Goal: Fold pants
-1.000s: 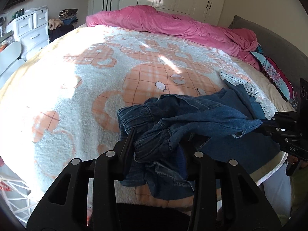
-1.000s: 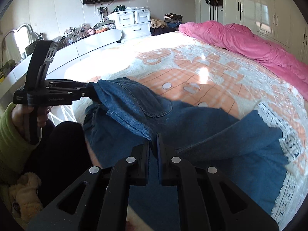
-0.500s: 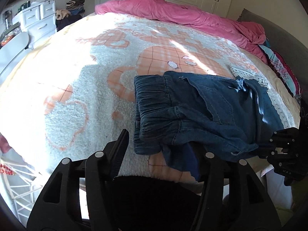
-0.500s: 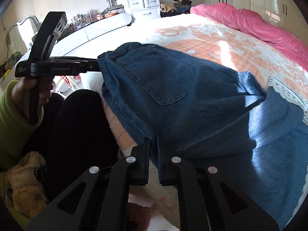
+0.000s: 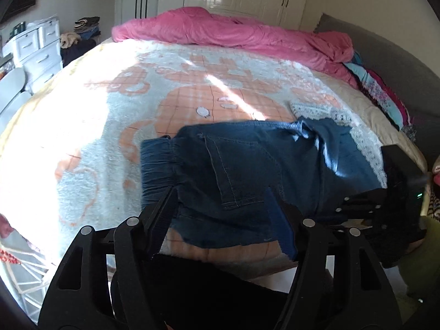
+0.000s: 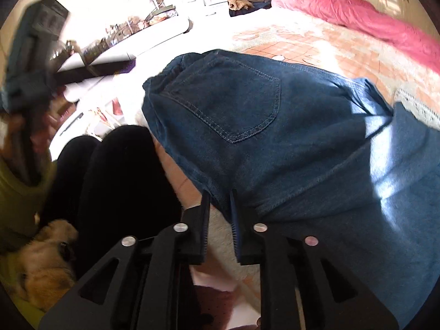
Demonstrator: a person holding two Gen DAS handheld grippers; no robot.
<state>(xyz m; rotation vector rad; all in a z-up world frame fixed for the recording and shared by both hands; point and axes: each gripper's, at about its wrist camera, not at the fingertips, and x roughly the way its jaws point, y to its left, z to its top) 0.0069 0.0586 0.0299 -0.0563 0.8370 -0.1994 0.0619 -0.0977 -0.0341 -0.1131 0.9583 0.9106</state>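
Observation:
Dark blue denim pants [image 5: 247, 170] lie flat at the near edge of the bed, elastic waistband to the left, a back pocket [image 6: 233, 101] facing up. My left gripper [image 5: 220, 209] is open and empty, just in front of the waistband corner. My right gripper [image 6: 220, 200] is slightly open at the pants' near edge, with the cloth edge lying between the fingertips but not pinched. The right gripper's body also shows in the left wrist view [image 5: 385, 200], and the blurred left gripper shows in the right wrist view [image 6: 33, 63].
The pants rest on a white and orange fleece blanket [image 5: 110, 126]. A pink duvet [image 5: 233, 33] is bunched at the far side. A white dresser [image 5: 35, 46] and a white desk [image 6: 143, 38] stand to the left. My dark-clad legs [image 6: 115, 181] are at the bed's edge.
Both grippers spread the pants flat on the bed. The left gripper let go of the waistband and pulled back. The right gripper's jaws have parted from shut.

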